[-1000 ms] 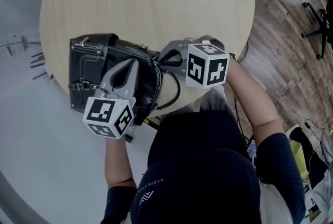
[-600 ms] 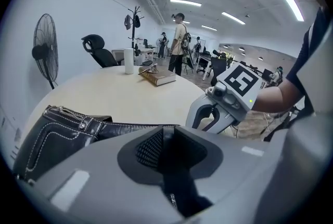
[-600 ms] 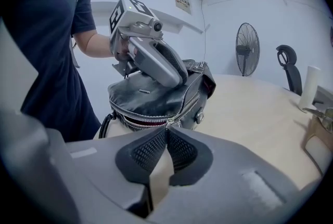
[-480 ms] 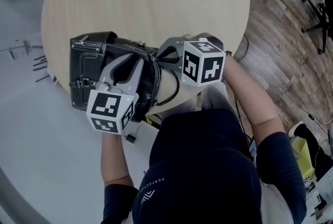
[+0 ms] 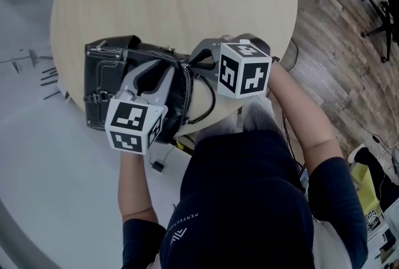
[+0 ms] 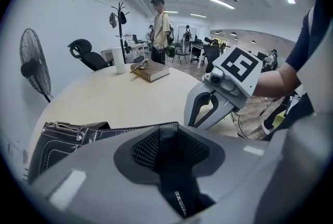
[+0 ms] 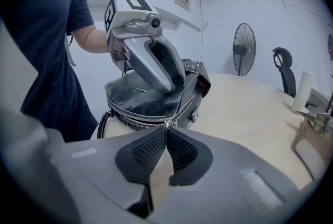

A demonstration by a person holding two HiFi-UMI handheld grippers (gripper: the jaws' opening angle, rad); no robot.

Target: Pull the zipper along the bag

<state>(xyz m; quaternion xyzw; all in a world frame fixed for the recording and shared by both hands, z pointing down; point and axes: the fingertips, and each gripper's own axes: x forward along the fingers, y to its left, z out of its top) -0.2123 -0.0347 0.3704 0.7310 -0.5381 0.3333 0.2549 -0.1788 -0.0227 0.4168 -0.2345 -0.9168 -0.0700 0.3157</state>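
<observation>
A black leather bag [image 5: 103, 77] stands at the near edge of the round table [image 5: 187, 5]. Its zipper [image 7: 148, 116] runs along the top. My right gripper [image 7: 166, 132] is shut on the zipper pull [image 7: 166, 124] at the bag's near end; the head view shows its tips [image 5: 192, 65] at the bag's right end. My left gripper [image 6: 169, 137] sits on top of the bag [image 6: 67, 137]. Its jaws have just been opening, and black leather still lies in the gap between the pads. The right gripper view shows the left gripper [image 7: 176, 83] pressed down into the bag's top.
A book [image 6: 151, 72] and a white cup [image 6: 119, 60] stand at the table's far side. The bag's strap [image 5: 209, 105] hangs over the near table edge. A fan [image 6: 34, 69], office chairs and people are in the room behind.
My left gripper has rolled a little and its jaws have spread apart over the bag's top. The right gripper and the bag stay where they were.
</observation>
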